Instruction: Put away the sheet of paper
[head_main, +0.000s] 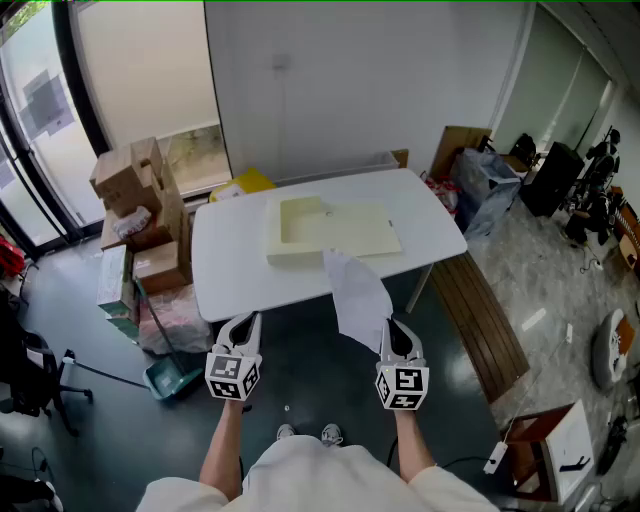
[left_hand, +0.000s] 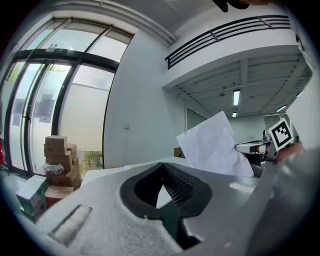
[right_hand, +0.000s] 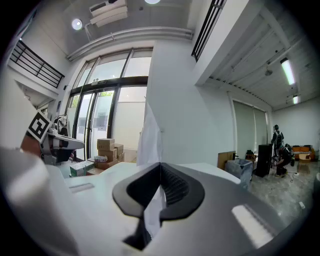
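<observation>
The right claw (head_main: 391, 328) has its jaws pressed together on the lower edge of a thin, slightly creased white sheet of paper (head_main: 358, 293), which rises from the pinch and leans forward and a little to that claw's left. Its far corner reaches over the near edge of the white rectangular table (head_main: 228, 262) ahead. In the right gripper view the right claw (right_hand: 159, 169) shows the paper (right_hand: 149, 134) running between the dark pads and standing up edge-on beyond the tips. The left claw (head_main: 247, 322), level with it and well apart to its left, is closed on nothing. Its own view shows the left claw (left_hand: 163, 169) with bare pads meeting and the sheet (left_hand: 212, 148) off to the right. A cream-coloured shallow tray (head_main: 330, 228) lies on the table straight ahead of both claws, likely the place for the sheet. The hold is on one narrow strip only, so the limp paper could fold over, snag on the table edge on the way forward, or slide out of the pinch and flutter to the dark floor (head_main: 300, 380) below. Opened too high, it may drift past the tray.
</observation>
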